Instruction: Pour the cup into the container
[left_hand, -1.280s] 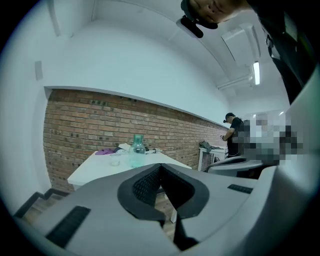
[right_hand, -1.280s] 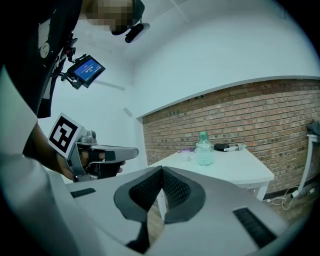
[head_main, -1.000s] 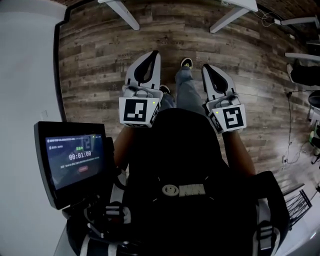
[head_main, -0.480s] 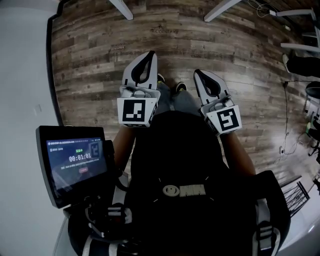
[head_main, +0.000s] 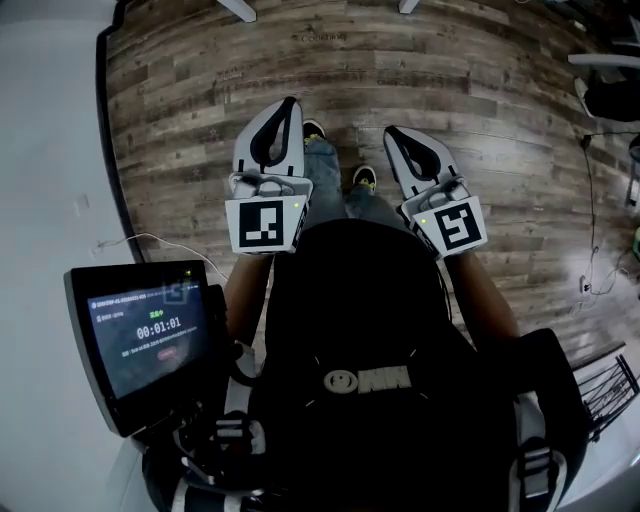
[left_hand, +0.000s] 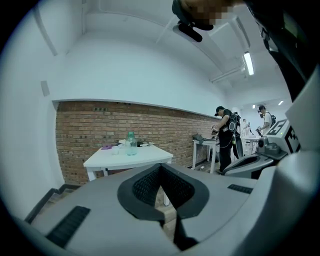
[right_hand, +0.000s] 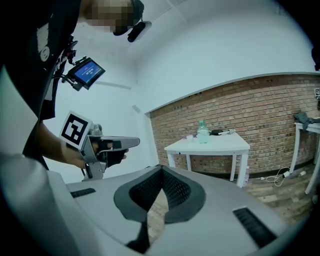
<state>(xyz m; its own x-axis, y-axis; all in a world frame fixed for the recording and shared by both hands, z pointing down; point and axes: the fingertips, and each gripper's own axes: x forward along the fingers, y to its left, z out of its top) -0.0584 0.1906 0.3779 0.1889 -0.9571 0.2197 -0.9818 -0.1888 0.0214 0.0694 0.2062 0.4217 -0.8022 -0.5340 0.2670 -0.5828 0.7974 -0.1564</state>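
Where the task's things are sitting: the small pale cup (left_hand: 115, 149) and the pale green see-through container (left_hand: 131, 144) are standing upright, just beside each other, on the white square table (left_hand: 150, 154) against the red brick wall (left_hand: 85, 132). Both are lying well apart from you, across the room.

How far along: this scene is giving you no verdict. The cup is showing too small to tell whether anything is in it. It is fitting a cup waiting to be poured just as well as an emptied cup set back down beside the container.

What is left, as a judgement: only a nearer look at the cup and the container is going to settle that.

Left gripper (head_main: 288, 103): you are carrying it with its jaws pressed together, tip to tip, and nothing is sitting between them. It is touching nothing and is pointing out over the brown wood-plank floor (head_main: 180, 120).

Right gripper (head_main: 392, 133): its jaws are likewise closed on each other and are pinching nothing. It is hanging beside the left one, apart from it, over the same floor.

Your own place: your shoes (head_main: 314, 130) are showing on the floor between the two grippers in the head view, with no table under your hands.
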